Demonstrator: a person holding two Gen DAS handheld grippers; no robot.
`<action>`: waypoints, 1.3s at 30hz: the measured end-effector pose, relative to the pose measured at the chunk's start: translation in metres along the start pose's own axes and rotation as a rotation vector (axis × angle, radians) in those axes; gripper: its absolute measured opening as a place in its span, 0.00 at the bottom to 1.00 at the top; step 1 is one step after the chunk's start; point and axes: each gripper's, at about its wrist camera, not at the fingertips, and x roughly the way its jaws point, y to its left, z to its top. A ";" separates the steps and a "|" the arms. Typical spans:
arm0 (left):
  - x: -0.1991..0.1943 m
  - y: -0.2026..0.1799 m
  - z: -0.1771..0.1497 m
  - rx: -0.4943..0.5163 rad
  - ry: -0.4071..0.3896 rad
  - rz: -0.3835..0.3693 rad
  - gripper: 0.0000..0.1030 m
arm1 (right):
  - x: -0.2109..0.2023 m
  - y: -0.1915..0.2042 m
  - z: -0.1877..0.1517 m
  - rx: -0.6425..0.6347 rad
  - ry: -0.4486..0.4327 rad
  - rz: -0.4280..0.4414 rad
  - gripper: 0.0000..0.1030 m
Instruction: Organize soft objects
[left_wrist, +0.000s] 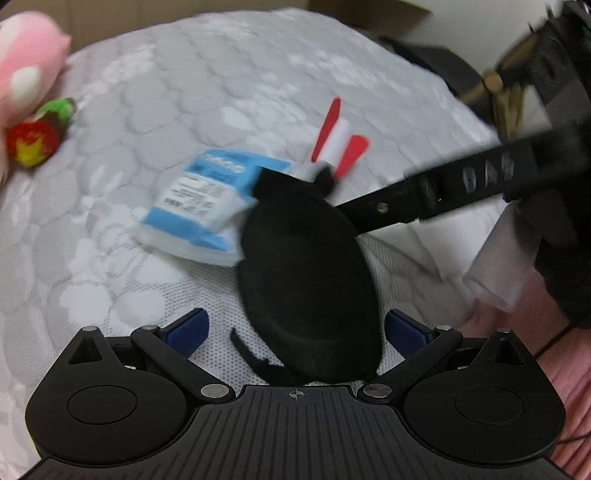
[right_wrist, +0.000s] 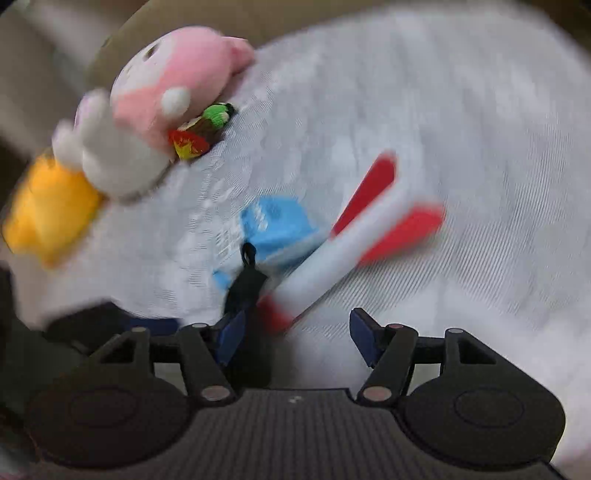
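Both views look down on a white quilted mattress (left_wrist: 221, 74) with a raised floral pattern, and everything's pretty smeared with motion blur.

In the left wrist view, the left claw (left_wrist: 295, 332) sits at the bottom centre with its blue pads spread wide apart, nothing pinched. A black oval fuzzy pouch (left_wrist: 306, 280) lies on the mattress between them, but the pads aren't pressing on it. A blue-and-white paper tag (left_wrist: 199, 206) fans out from its top toward the left, and a red-and-white plush piece (left_wrist: 340, 140) sticks up above it. From the right edge the right claw (left_wrist: 373, 216) reaches in, one black finger touching or nearly touching the pouch's upper right; can't tell which. Upper left corner has a pink-and-white plush animal (left_wrist: 26, 62), cut off by the frame, with a small red, yellow and green plush (left_wrist: 37, 140) just below it.

In the right wrist view, the right claw (right_wrist: 295, 336) is at the bottom, its pads parted. The red-and-white piece (right_wrist: 354, 236) runs diagonally up from between them, too blurred to say if a pad touches it. The tag (right_wrist: 277, 229) lies left of it. Upper left: the pink plush (right_wrist: 177, 85), a white plush (right_wrist: 110, 162) and a yellow plush (right_wrist: 44, 214), bunched together at the mattress edge.
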 end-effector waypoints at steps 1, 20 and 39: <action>0.002 -0.003 0.000 0.023 0.008 0.023 1.00 | 0.003 -0.008 -0.002 0.077 0.017 0.066 0.64; 0.006 0.067 0.003 -0.272 0.029 0.229 1.00 | 0.002 -0.032 -0.026 0.116 -0.052 0.072 0.73; -0.017 0.073 0.032 -0.342 -0.230 0.035 1.00 | -0.026 -0.075 -0.027 0.393 -0.280 -0.013 0.77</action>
